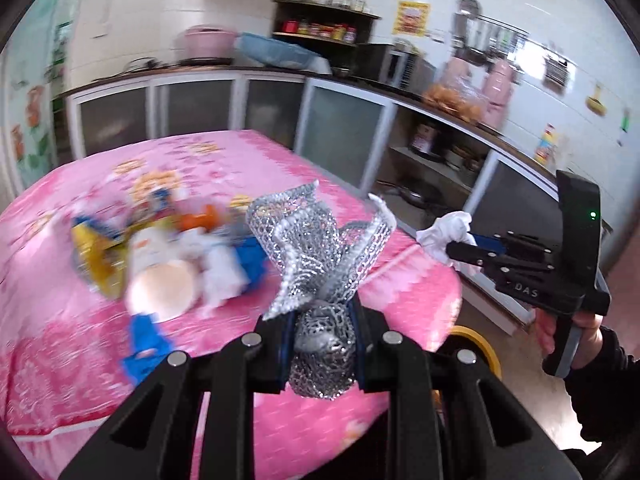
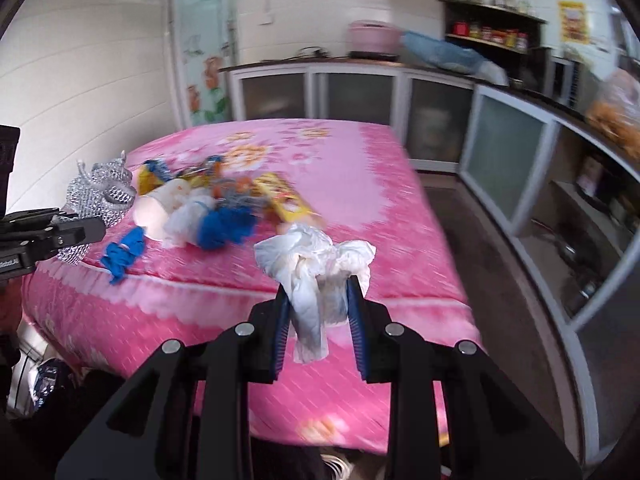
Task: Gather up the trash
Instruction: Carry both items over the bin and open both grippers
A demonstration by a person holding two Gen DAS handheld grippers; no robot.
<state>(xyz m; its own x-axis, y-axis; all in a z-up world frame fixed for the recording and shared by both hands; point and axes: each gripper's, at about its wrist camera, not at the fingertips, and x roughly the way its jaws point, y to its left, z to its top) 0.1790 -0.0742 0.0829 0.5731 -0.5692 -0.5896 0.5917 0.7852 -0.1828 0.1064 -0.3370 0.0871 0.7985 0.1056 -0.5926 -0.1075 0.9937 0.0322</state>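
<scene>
The left gripper [image 1: 322,344] is squeezing a crumpled silver mesh wrapper [image 1: 320,256] between its blue pads, with the jaws close together. The wrapper is sticking up out of the jaws and hanging above the near edge of the table.

The right gripper [image 2: 318,320] is pinching a scrunched white tissue [image 2: 316,264] in narrow jaws. The tissue is puffing out above the pads, and a bit is dangling below them. In the left wrist view, a hand [image 1: 576,328] in a dark sleeve is holding this gripper out past the right edge of the table.

Both grippers are hanging over the table with the pink flowered cloth [image 2: 360,184]. The rest of the trash pile [image 2: 208,204] is lying near the middle of the cloth: a yellow packet [image 2: 286,200], a pale cup on its side [image 2: 160,208], blue scraps [image 2: 124,250] and white crumpled bits. The blue scraps are sitting close to the near edge.

Something round and yellow [image 1: 482,350], maybe a bin rim, is peeking out below the table's right corner, too hidden to be sure.

There is open floor [image 2: 492,280] between the table and the low cabinets [image 2: 504,160] along the walls. The far half of the cloth is bare.
</scene>
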